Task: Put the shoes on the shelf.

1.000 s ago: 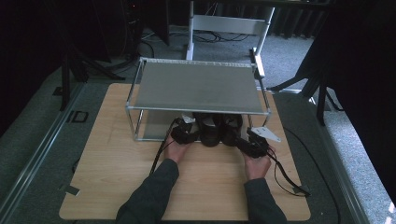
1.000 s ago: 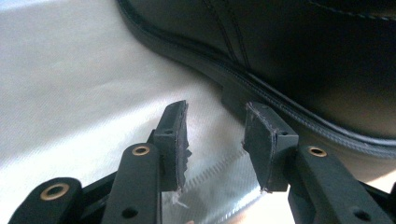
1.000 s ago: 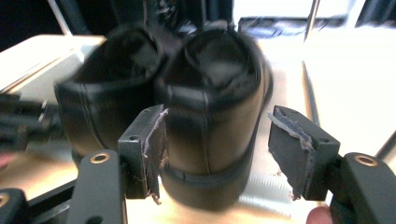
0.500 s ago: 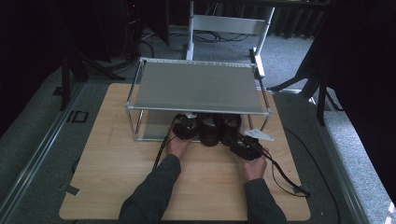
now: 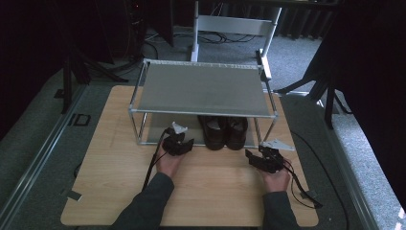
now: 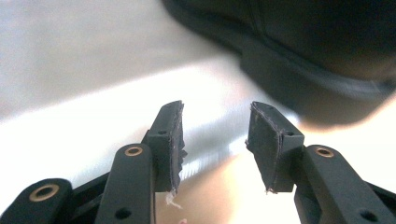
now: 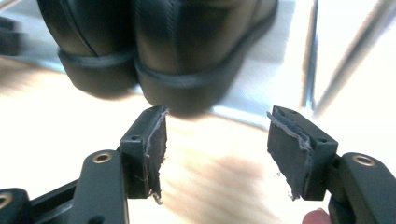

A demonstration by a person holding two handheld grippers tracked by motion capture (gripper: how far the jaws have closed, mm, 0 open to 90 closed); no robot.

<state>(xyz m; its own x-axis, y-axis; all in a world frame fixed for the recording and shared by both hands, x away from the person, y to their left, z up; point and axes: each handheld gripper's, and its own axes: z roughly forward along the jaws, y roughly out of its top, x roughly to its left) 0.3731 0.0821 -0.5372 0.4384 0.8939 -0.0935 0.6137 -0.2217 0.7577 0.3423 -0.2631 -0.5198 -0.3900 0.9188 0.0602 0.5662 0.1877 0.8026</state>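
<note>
A pair of dark leather shoes (image 5: 224,132) stands side by side on the lower shelf of a metal rack (image 5: 201,88), heels toward me. My left gripper (image 5: 187,143) rests on the table just left of the shoes; in the left gripper view (image 6: 215,140) its jaws have just been opening, with nothing between them and a heel (image 6: 317,56) up to the right. My right gripper (image 5: 251,156) sits in front of the rack's right front leg. The right gripper view (image 7: 215,149) shows its jaws, which have also just been opening, apart and empty, facing both heels (image 7: 187,51).
The rack stands at the back of a wooden table (image 5: 105,191), its grey top shelf bare. Thin metal legs (image 5: 274,128) frame the shoes. Cables (image 5: 301,187) trail from both grippers. Dark stands and a white frame (image 5: 234,24) lie beyond the table.
Both grippers have drawn back from the shoes toward me, the left one leftward, the right one rightward. The shoes now stand alone on the lower shelf.
</note>
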